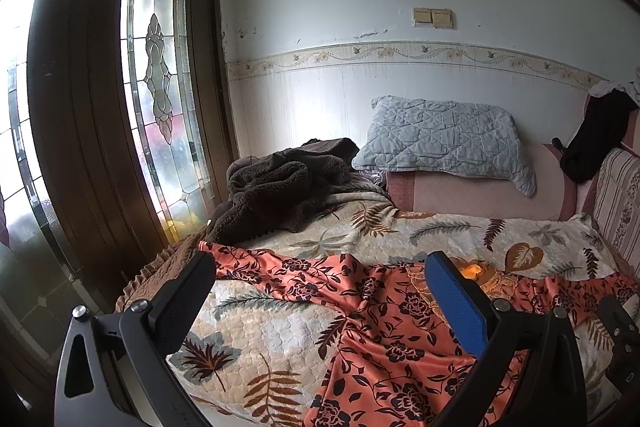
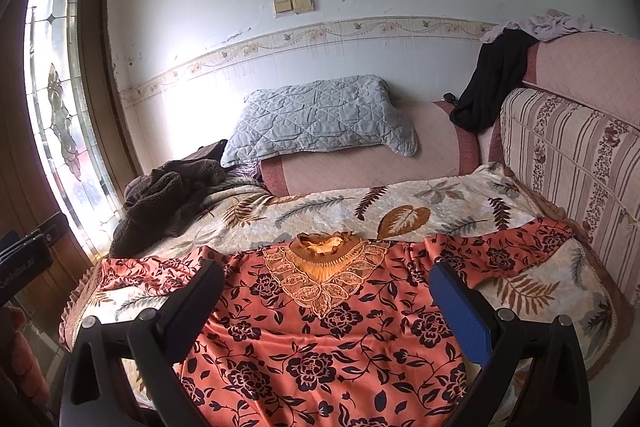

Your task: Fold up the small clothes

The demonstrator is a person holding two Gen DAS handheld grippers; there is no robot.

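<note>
Orange floral-print top w/ lace-trimmed neckline (image 2: pixel 320 307) lies spread flat on the leaf-patterned quilted sofa cover (image 2: pixel 400 211), neckline facing the grey quilted pillow (image 2: pixel 320 119). Left tongs (image 1: pixel 320 303) hover above the top's left sleeve, released, holding nothing. Right tongs (image 2: pixel 328 307) hover over the chest panel below the neckline, also released. Likely risk: slick fabric may slip or bunch when pinched, or tongs may snag the cover beneath, skewing the fold.
</note>
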